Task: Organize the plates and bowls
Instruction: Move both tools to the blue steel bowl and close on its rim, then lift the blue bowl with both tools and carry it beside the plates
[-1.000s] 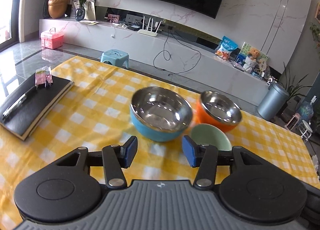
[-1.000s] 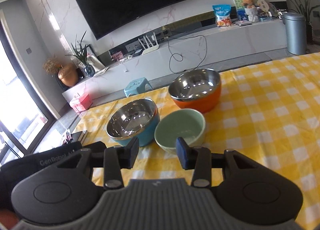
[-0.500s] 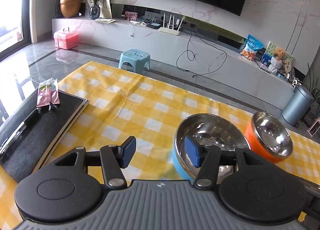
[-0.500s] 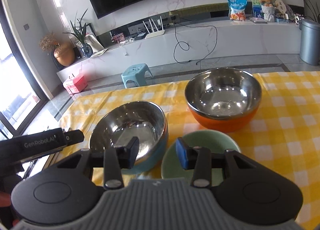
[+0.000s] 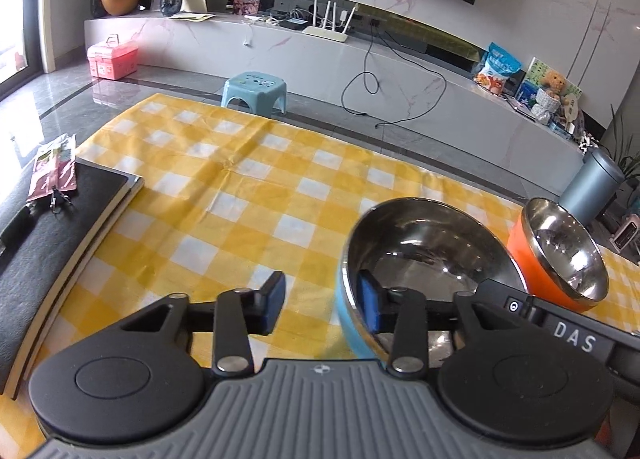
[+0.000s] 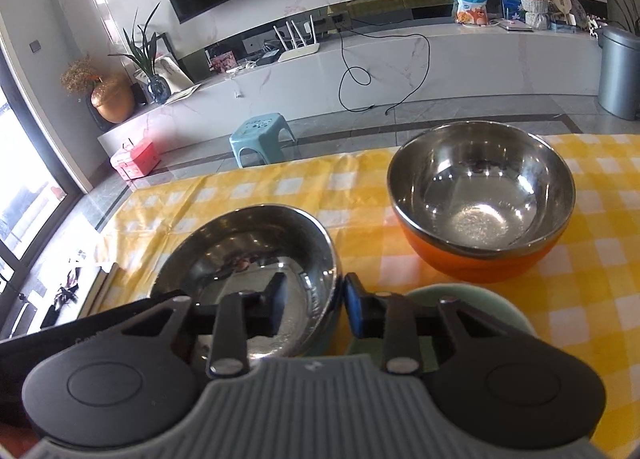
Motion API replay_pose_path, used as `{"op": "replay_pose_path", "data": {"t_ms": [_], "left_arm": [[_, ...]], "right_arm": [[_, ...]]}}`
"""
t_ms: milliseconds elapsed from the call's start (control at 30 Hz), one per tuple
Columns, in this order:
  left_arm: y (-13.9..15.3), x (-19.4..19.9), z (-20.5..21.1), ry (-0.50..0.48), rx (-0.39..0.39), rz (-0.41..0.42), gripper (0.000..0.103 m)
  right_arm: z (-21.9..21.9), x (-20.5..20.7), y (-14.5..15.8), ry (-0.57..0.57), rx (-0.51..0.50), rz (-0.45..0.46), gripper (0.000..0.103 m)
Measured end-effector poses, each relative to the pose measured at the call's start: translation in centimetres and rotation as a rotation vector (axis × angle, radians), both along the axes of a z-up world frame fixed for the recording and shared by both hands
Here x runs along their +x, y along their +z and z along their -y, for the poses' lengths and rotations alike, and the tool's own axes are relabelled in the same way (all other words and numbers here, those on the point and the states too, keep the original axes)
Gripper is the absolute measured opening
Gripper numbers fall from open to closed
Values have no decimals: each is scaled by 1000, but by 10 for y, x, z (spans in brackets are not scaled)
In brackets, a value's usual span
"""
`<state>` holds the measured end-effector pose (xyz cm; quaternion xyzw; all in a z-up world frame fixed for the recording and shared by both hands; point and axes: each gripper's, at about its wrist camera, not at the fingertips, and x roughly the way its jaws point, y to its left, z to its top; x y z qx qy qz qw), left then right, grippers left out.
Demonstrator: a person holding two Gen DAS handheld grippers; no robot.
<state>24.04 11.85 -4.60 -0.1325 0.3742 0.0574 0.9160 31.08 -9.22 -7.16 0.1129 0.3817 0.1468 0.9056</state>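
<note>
Yellow-checked cloth covers the worktop (image 5: pixel 248 195), with a marble media shelf and a dark screen behind. Far left lies a black notebook (image 5: pixel 52 227). My left hand-held gripper (image 5: pixel 320 305) is spread open, straddling the near-left rim of the blue bowl (image 5: pixel 348 323): one pad outside, one inside the steel lining. My right hand-held gripper (image 6: pixel 314 307) is open too, straddling the same bowl's right rim, with the green bowl (image 6: pixel 472 299) just beside it under the right finger. Further right sits the orange bowl (image 6: pixel 480 203), apart from the others. I judge the steel-lined bowls light, stiff and slick, so the rim is the place to pinch. The green bowl looks ceramic, heavier and chippable, so nest it gently.
</note>
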Motion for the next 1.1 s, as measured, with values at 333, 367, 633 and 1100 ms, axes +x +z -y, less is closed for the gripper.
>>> {"op": "replay_pose_path", "data": {"t_ms": [333,367,633,1100], "left_arm": [[3,-1,12,-27,19,7,12],[4,-2,11,-25,15,9,12],[14,-14,6,-9,2,19,9],[68,-107,23,26,-41,132,9]], "right_arm": [[2,0,-2,-4,0,8,10],[3,-1,-2,-2,1,8,10],[5,-11,3,2,25,-4,8],[39,-101,50,-21,125,65,7]]}}
